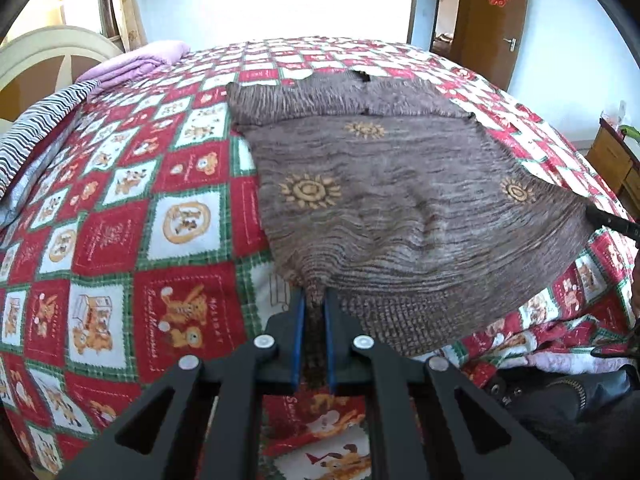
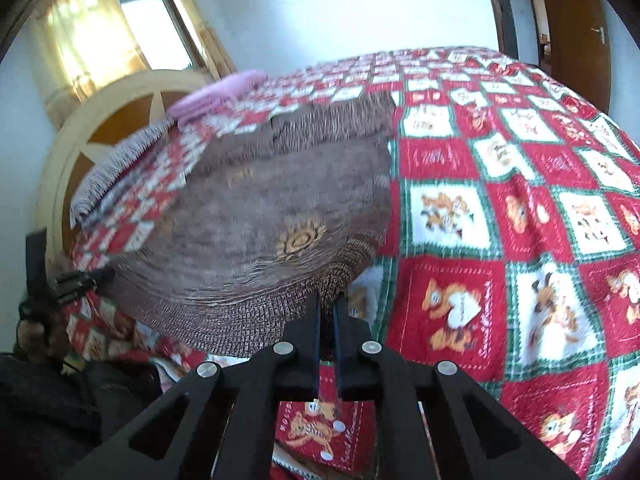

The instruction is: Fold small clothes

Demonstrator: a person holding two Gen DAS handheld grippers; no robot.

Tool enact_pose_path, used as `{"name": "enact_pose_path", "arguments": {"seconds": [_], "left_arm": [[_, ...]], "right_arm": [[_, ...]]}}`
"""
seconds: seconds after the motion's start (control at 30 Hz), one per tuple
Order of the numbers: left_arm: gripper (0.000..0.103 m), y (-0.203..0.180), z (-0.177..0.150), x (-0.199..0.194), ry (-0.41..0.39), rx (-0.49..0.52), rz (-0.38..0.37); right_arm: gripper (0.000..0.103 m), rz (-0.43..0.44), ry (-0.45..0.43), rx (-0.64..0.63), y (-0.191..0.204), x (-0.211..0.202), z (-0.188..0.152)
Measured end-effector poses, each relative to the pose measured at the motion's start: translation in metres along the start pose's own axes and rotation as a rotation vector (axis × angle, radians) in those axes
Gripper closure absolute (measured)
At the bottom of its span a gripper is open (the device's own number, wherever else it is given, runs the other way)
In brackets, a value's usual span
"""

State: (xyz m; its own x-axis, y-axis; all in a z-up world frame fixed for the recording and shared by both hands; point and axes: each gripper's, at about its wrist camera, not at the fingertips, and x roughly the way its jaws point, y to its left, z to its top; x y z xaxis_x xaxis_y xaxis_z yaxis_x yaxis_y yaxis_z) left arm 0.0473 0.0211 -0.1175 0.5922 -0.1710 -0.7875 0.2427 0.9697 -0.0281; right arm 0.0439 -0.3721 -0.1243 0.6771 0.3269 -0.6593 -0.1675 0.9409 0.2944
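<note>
A small brown knit sweater (image 1: 400, 200) with yellow sun patterns is spread over the red, white and green patterned bedspread (image 1: 120, 220). My left gripper (image 1: 316, 300) is shut on the ribbed hem at its near left corner. My right gripper (image 2: 328, 304) is shut on the hem at the sweater's (image 2: 260, 208) near right corner. Both hold the hem lifted a little off the bed, stretched between them. The right gripper's finger shows at the right edge of the left wrist view (image 1: 612, 222). The left gripper shows at the left of the right wrist view (image 2: 76, 280).
A folded purple cloth (image 1: 136, 64) and a striped pillow (image 1: 36, 132) lie by the cream headboard (image 1: 48, 52). A brown door (image 1: 492, 20) stands at the far right, a wooden cabinet (image 1: 616, 164) beside the bed. Dark clothing (image 1: 560, 396) is at the near edge.
</note>
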Motion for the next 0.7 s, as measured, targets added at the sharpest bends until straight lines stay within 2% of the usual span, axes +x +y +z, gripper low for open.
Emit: {"name": "enact_pose_path", "arguments": {"seconds": [0.17, 0.3, 0.5, 0.7], "left_arm": [[0.094, 0.005, 0.009, -0.002, -0.002, -0.017, -0.038], [0.094, 0.011, 0.025, -0.001, -0.029, -0.028, -0.04], [0.094, 0.025, 0.052, 0.006, -0.062, -0.081, -0.026], [0.094, 0.043, 0.085, 0.005, -0.107, -0.11, -0.03]], "right_arm": [[0.099, 0.066, -0.053, 0.056, -0.002, -0.01, 0.009], [0.099, 0.056, -0.104, 0.106, -0.005, -0.01, 0.026], [0.099, 0.039, -0.141, 0.074, 0.003, -0.009, 0.055], [0.099, 0.041, -0.189, 0.028, 0.014, -0.009, 0.099]]}}
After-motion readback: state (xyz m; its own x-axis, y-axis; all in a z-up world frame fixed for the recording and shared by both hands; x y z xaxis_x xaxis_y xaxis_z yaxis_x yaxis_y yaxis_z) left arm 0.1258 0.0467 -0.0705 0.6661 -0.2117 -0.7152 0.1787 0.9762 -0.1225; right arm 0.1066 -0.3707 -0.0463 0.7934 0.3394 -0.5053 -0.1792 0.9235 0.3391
